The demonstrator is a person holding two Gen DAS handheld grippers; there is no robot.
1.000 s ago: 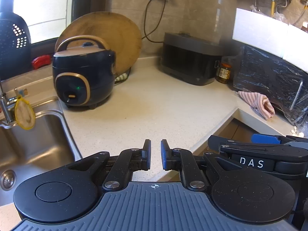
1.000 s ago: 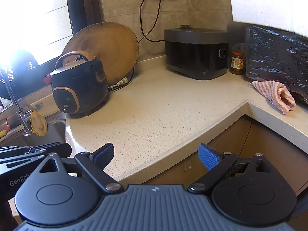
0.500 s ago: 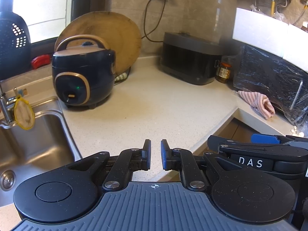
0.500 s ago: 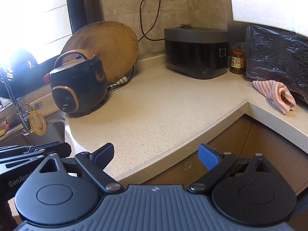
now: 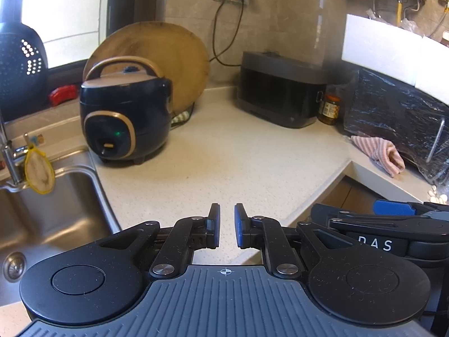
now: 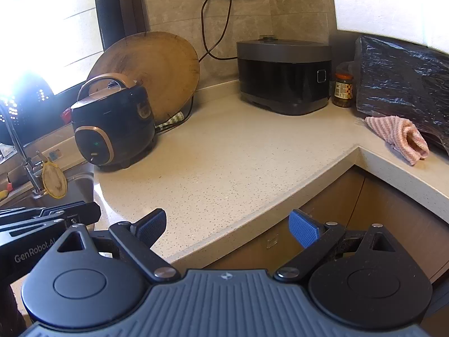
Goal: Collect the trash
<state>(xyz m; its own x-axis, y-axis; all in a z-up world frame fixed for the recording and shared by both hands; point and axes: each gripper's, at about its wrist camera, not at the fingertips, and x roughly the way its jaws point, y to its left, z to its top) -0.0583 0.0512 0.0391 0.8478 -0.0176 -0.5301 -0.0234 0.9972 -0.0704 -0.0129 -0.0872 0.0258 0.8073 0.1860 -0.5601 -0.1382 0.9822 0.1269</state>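
My left gripper (image 5: 226,224) hangs over the front of the speckled countertop (image 5: 230,157); its jaws stand nearly together with a narrow gap and hold nothing. My right gripper (image 6: 227,229) is open wide and empty, at the counter's front edge. A black plastic bag (image 6: 404,84) stands at the back right, also in the left wrist view (image 5: 398,106). A pink striped cloth (image 6: 398,137) lies in front of it. A few small white bits (image 5: 436,195) lie at the far right of the counter.
A dark blue rice cooker (image 5: 123,120) stands at the left before a round wooden board (image 5: 168,56). A grey cooker (image 6: 283,75) and a jar (image 6: 343,90) stand at the back. A steel sink (image 5: 47,210) with faucet lies left. Cabinet fronts (image 6: 336,216) lie below the counter edge.
Almost nothing has moved. Both views have drifted very slightly; both grippers keep the same opening.
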